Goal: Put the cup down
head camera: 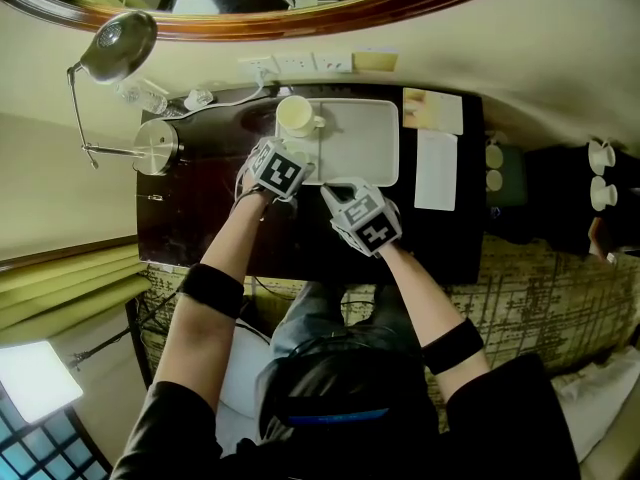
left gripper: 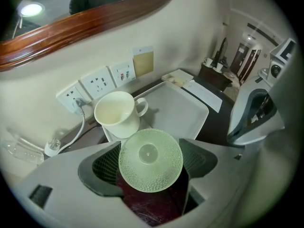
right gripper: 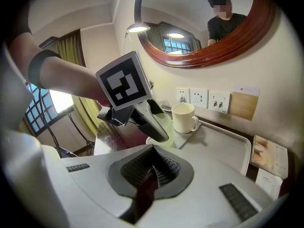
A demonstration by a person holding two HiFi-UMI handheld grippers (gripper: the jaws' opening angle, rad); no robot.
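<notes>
My left hand-held gripper (left gripper: 152, 167) is open wide, and its two dark pads press on the sides of a pale green cup (left gripper: 150, 153) with little bumps all over it. The cup sits right between the jaws, and from above it looks like a round circle with a small ring in the middle. Under the cup I can see a bit of the dark counter (head camera: 200, 218). The cup is at the near corner of the white tray (left gripper: 185, 113), but I cannot tell if it touches the tray or the counter. Just past the cup, on the far corner of the tray, stands a white mug (left gripper: 116, 114) with its handle pointing to the right. Past the mug, on the wall, are white sockets (left gripper: 99, 82), and a white cable (left gripper: 78, 127) hangs down from one of them, off to the left. My right hand-held gripper (right gripper: 153, 167) is just beside the left one, on its right side. Its jaws are squeezed together and it has nothing in it. It points at the cup and the mug. Farther right of the tray lies a sheet of white paper (head camera: 436, 168). High above it all is a big mirror with a brown wooden frame (right gripper: 204, 61), and far to the left stands a lamp (head camera: 120, 46).
</notes>
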